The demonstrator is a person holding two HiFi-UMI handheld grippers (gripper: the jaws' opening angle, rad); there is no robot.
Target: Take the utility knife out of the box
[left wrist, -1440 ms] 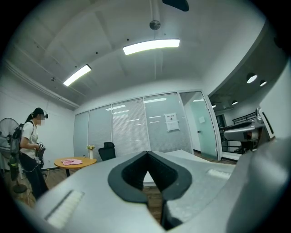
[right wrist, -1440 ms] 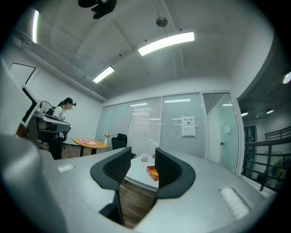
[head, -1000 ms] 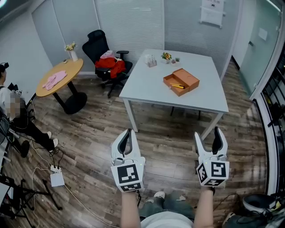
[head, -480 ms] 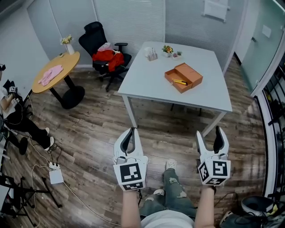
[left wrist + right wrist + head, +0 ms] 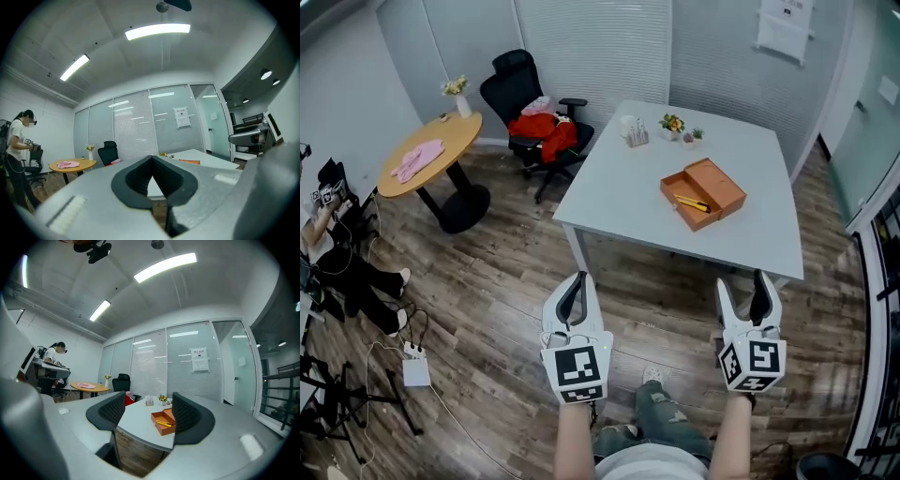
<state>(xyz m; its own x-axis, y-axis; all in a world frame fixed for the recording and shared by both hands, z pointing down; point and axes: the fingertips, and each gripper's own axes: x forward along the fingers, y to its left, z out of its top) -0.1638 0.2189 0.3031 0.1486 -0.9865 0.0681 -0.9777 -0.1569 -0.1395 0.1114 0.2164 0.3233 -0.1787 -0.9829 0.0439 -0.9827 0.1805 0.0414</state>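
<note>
Head view: a yellow utility knife (image 5: 692,202) lies inside an open orange cardboard box (image 5: 719,185) on the right part of a white rectangular table (image 5: 619,192), far from the left gripper (image 5: 573,277) and right gripper (image 5: 741,281). Left gripper view: its jaws meet at the tips, empty. Right gripper view: its jaws stand apart and have just been closing slightly, with nothing between them.

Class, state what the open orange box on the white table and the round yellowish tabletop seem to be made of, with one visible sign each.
The open orange box is probably cardboard: matte surface and thin, flat walls. The round yellowish tabletop looks like light wood or wood-look laminate: smooth, even colour, but it is too far away for any grain to show.
</note>
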